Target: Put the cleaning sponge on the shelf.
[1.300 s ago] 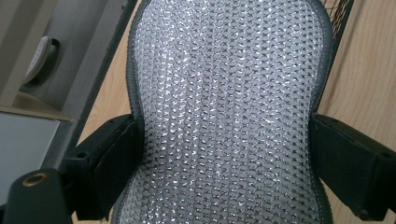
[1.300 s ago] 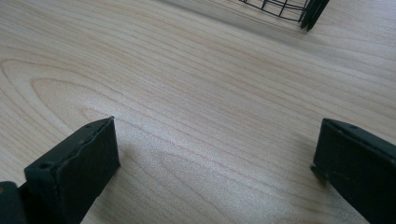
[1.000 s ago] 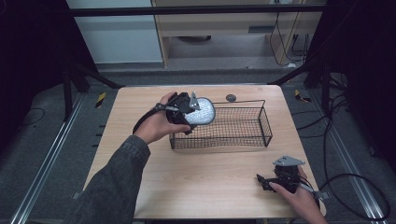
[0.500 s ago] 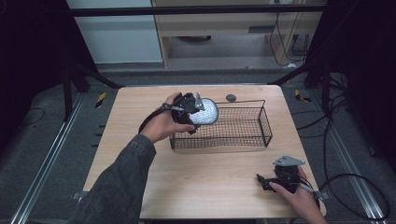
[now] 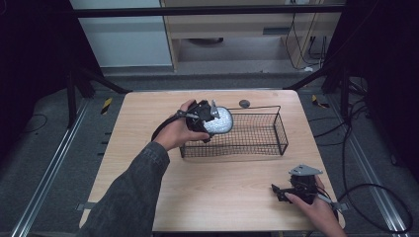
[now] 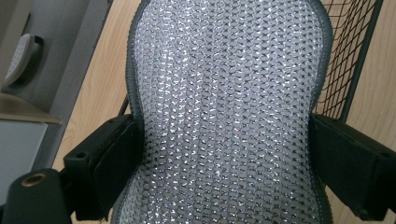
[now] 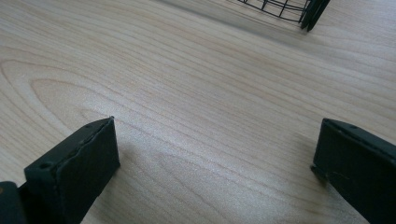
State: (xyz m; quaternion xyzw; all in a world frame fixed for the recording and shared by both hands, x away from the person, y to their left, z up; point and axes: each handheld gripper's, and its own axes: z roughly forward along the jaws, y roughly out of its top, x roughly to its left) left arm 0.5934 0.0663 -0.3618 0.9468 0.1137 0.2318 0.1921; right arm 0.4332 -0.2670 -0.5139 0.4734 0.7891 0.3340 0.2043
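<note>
dark grey denim sleeve (image 5: 129,197); black hand-held gripper (image 5: 292,190) topped by a grey three-cornered plate.

Wooden table (image 5: 148,118) bears wire basket (image 5: 276,129), small dark disc (image 5: 244,103) (far edge).

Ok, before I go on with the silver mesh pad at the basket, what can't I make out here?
- High view: the mesh pad is partly covered by the left gripper and hand.
- Left gripper view: the pad's ends run off the top and bottom edges; it hides most of the wire basket.
- High view: the small dark thing behind the basket is too small to identify.
</note>
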